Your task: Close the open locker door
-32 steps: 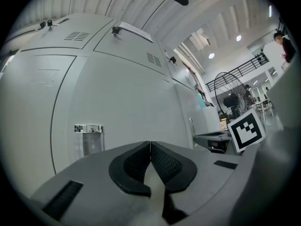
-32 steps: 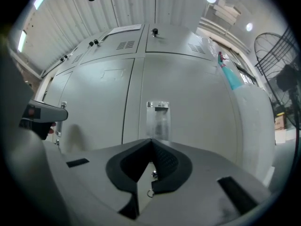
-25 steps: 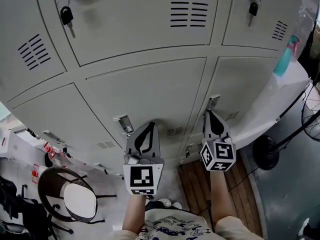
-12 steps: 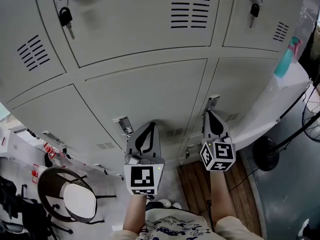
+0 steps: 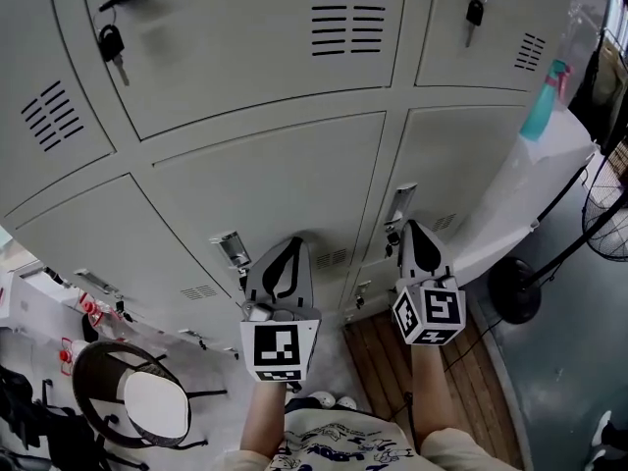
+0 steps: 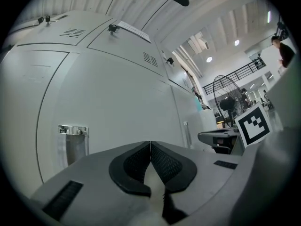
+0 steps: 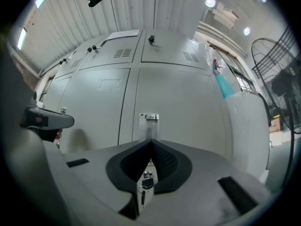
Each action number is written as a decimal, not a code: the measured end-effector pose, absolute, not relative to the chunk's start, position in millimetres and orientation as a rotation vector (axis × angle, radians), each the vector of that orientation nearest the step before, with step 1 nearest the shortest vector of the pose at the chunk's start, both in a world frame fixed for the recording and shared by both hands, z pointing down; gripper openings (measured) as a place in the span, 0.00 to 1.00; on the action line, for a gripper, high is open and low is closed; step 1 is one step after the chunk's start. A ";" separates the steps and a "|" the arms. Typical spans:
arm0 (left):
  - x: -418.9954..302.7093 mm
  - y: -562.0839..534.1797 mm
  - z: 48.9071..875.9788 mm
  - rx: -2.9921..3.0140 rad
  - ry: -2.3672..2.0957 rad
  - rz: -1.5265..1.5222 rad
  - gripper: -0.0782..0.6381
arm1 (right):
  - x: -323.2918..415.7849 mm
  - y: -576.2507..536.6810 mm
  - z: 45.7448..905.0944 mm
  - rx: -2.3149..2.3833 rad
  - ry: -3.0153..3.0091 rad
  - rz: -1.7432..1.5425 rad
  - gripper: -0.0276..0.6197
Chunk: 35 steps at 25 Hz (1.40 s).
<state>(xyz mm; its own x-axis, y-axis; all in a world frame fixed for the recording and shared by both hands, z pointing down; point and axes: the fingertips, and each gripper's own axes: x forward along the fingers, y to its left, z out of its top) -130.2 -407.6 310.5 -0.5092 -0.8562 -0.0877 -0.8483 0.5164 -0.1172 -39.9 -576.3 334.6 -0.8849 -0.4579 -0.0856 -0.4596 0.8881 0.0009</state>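
Head view: top locker row [image 5: 245,57] cut by upper edge; fan [image 5: 608,214] cut by right edge; chair [image 5: 132,400] partly off lower left. Right gripper view: handle plate [image 7: 149,124] lower part hidden behind right gripper [image 7: 150,142]; key [image 7: 146,183] detail too small to tell.

**Odds and ends of the room**

A black-headed key [image 5: 110,45] hangs from the lock of the upper middle locker [image 5: 245,77]. A second key [image 5: 474,13] hangs from the upper right locker [image 5: 461,57]. A teal bottle [image 5: 543,106] with a pink top stands on a white covered surface [image 5: 549,180] just beside the locker bank. Below it, a standing fan [image 5: 515,290] has its round base on the grey floor [image 5: 559,381]. At the lower left sits a round chair [image 5: 152,400], with a white seat in a dark frame. A patch of wooden boards [image 5: 388,356] lies at the foot of the lockers.
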 end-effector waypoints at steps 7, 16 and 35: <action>-120.1 -419.1 304.1 -1.553 2.558 -0.065 0.11 | -2.9 -574.1 326.0 -0.837 2.926 0.047 0.03; -105.8 -428.6 297.1 -1.636 2.489 -0.042 0.11 | 33.3 -568.7 325.0 -0.969 2.884 0.055 0.03; -93.3 -429.8 299.7 -1.730 2.436 -0.021 0.11 | 55.9 -551.3 319.7 -1.060 2.840 0.053 0.03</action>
